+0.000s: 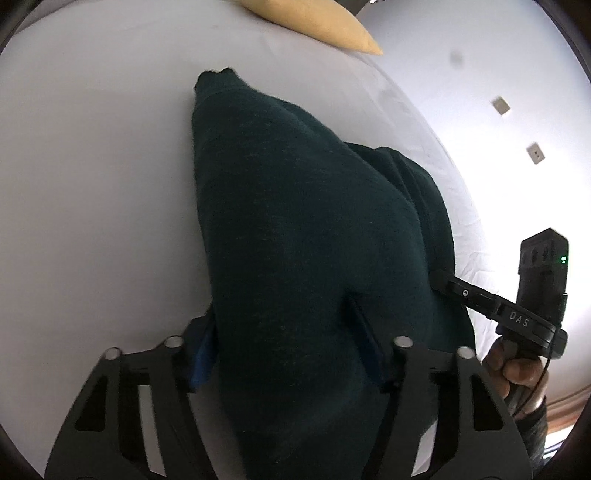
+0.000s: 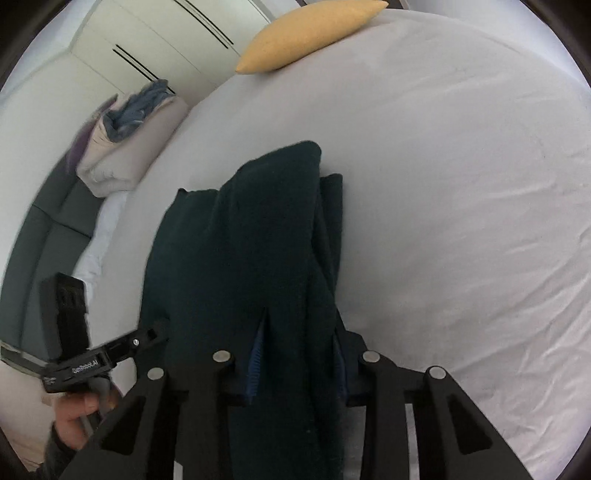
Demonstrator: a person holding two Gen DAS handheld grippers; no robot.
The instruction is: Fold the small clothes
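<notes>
A dark green garment (image 1: 280,206) lies bunched lengthwise on the white bed sheet (image 1: 92,184), its near end raised. My left gripper (image 1: 284,332) is shut on that near end, with the cloth filling the gap between its blue pads (image 1: 201,354). In the right wrist view the same garment (image 2: 251,229) runs away from me in folds, and my right gripper (image 2: 299,343) is shut on a thick fold of it. Each gripper shows in the other's view: the right gripper (image 1: 443,280) meets the garment's right edge, the left gripper (image 2: 159,332) its left edge. How the cloth lies under the grippers is hidden.
A yellow pillow (image 2: 306,33) rests at the far end of the sheet (image 2: 461,221). A heap of bedding and clothes (image 2: 125,140) stands beside the bed at the left, before a white wardrobe (image 2: 147,37). A person's hand (image 1: 517,369) holds the right gripper.
</notes>
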